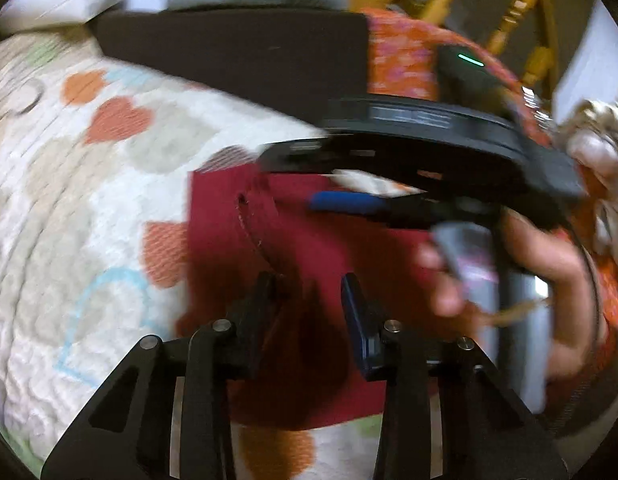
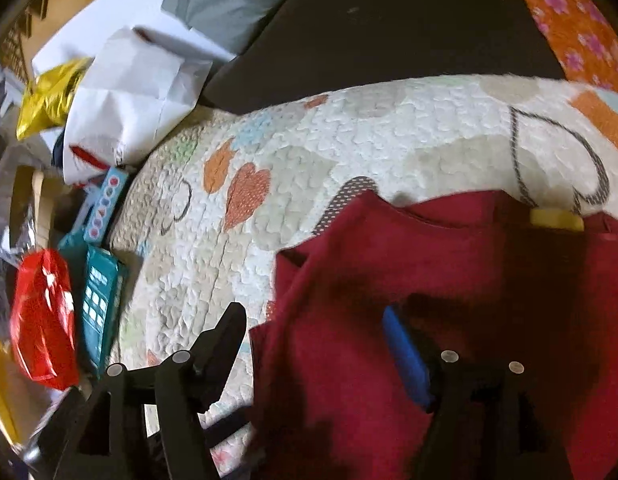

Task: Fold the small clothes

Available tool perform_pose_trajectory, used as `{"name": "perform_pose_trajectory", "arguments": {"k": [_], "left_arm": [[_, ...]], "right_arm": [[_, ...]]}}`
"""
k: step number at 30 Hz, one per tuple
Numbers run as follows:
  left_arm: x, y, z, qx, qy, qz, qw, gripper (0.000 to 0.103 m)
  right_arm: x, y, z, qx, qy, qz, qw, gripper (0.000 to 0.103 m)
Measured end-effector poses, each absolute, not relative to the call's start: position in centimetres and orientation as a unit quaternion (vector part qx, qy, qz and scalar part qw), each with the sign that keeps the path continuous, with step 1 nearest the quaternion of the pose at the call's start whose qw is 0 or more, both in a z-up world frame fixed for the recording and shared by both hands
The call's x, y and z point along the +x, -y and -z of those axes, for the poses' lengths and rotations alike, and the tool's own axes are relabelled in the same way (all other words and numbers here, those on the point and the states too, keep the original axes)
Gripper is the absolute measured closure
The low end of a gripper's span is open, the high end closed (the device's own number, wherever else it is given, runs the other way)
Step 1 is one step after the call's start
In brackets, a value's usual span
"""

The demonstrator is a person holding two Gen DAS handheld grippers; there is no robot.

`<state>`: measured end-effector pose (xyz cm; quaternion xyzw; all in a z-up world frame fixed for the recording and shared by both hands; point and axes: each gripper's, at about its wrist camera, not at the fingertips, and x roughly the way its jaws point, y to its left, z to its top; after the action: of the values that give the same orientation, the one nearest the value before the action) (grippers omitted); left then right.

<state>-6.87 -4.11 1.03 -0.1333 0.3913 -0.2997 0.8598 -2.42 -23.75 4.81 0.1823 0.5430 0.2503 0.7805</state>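
A dark red small garment (image 1: 317,248) lies on a white quilt with heart prints (image 1: 89,184). My left gripper (image 1: 309,292) hovers low over the garment with its fingers apart and nothing visibly between them. In the left wrist view the right gripper (image 1: 349,188) and the hand that holds it cross the far side of the garment, blurred. In the right wrist view my right gripper (image 2: 313,320) is open over the garment's left edge (image 2: 349,280), one finger over the quilt (image 2: 309,144), the blue-padded finger (image 2: 405,356) over the red cloth. A yellow tag (image 2: 557,218) shows at the garment's far edge.
A dark flat panel (image 1: 237,52) lies along the quilt's far side. An orange flowered cloth (image 1: 405,52) lies at the back right. White bags (image 2: 137,108), a yellow bag (image 2: 49,96), a red bag (image 2: 41,320) and teal boxes (image 2: 99,300) crowd the left side. Wooden chair spindles (image 1: 509,12) stand behind.
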Motion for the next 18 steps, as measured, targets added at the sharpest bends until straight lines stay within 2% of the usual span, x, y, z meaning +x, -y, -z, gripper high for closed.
{"name": "perform_pose_trajectory", "arguments": {"k": [3,8,10,11,12,18], "left_arm": [[-7.5,5.4,-1.1,-0.100,-0.390,0.307,0.863,0.069],[-6.8,2.9,-1.4,-0.137,-0.394,0.273,0.867,0.068],[-6.4,1.9,-1.1,-0.153,-0.402,0.249,0.867,0.055],[-6.1,1.6,-0.8,-0.157,-0.411,0.239,0.866,0.039],[-5.7,1.3,-0.4,-0.166,-0.421,0.227,0.862,0.033],[-5.0,1.9,1.9,-0.165,-0.475,0.204,0.840,0.033]], "right_arm": [[-1.7,22.1,-5.2,0.143,-0.553,-0.261,0.778,0.034],[-1.1,21.4,-5.3,0.124,-0.559,-0.257,0.779,0.033],[-1.1,21.9,-5.1,0.134,-0.560,-0.251,0.778,0.033],[-1.1,21.9,-5.0,0.133,-0.561,-0.250,0.778,0.033],[-1.1,22.0,-4.9,0.130,-0.564,-0.250,0.777,0.033],[-1.3,21.1,-4.4,0.116,-0.573,-0.256,0.770,0.033]]}}
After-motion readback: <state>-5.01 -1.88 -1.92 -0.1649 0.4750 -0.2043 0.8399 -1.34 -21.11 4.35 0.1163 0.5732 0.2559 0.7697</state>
